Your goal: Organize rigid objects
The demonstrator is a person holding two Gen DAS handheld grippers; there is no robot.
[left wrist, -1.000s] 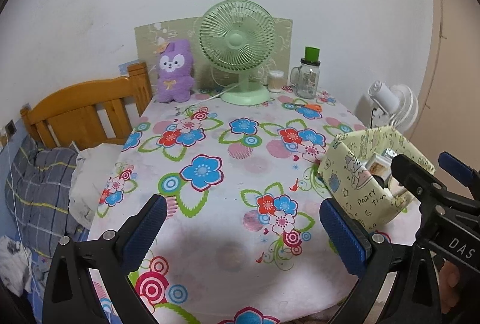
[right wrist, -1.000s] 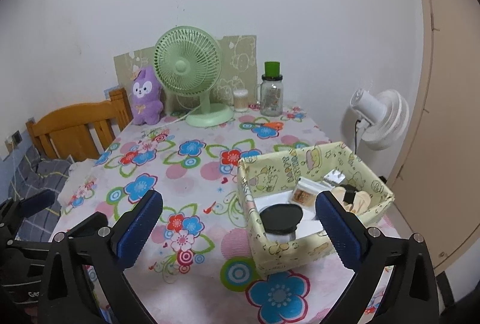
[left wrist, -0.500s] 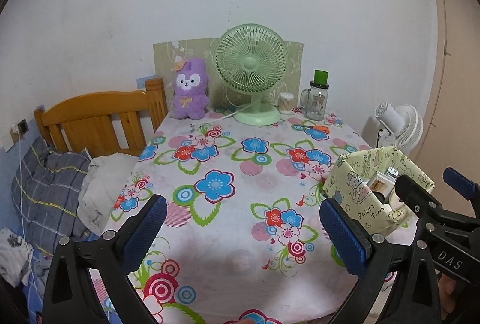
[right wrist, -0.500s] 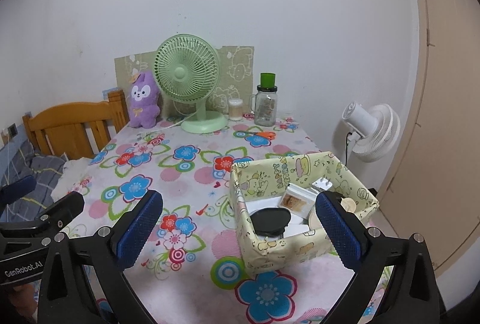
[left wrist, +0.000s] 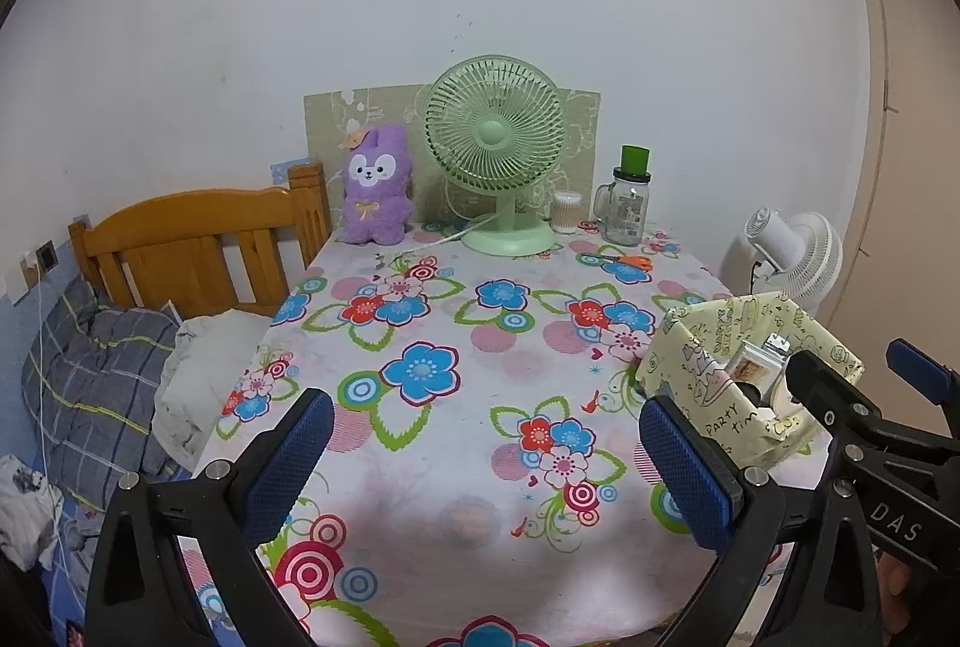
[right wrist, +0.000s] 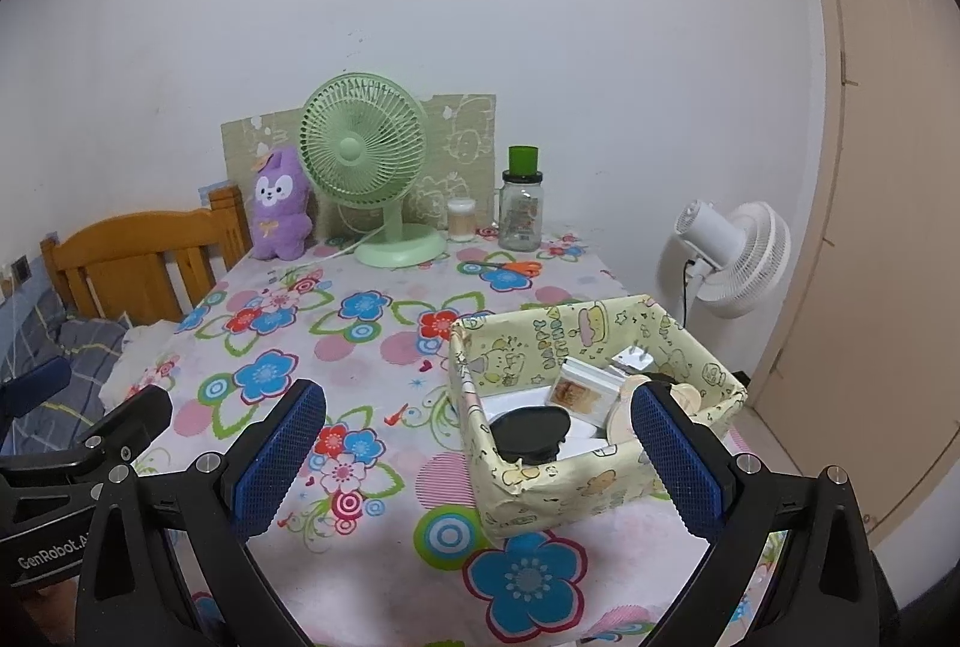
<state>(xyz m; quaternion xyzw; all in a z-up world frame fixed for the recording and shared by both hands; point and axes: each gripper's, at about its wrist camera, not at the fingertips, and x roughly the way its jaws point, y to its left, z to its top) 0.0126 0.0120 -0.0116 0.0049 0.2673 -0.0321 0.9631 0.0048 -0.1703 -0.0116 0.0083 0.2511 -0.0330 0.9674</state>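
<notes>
1. Both sets of jaws are spread wide with nothing between them. The left gripper [left wrist: 486, 458] and right gripper [right wrist: 477, 452] hang over the near edge of the bench [left wrist: 456, 431].
2. The bench has a loud flowery cloth, mostly bare in the middle.
3. The yellow cartoon-print box [right wrist: 600, 485] sits on the near right side of the bench, holding a black round lid [right wrist: 531, 426], a small framed picture [right wrist: 579, 395], a white plug and some wooden bits.
4. At the back, by the wall: a purple plush [left wrist: 377, 185], green desk fan [left wrist: 495, 149], cotton swab tub and glass jar [right wrist: 521, 215] with a green cap. Orange scissors [right wrist: 519, 268] lie just in front of the jar.
5. Room-wise: wooden bed headboard [left wrist: 198, 239] with plaid bedding on the left, white floor fan [right wrist: 729, 257] and a beige door on the right.
</notes>
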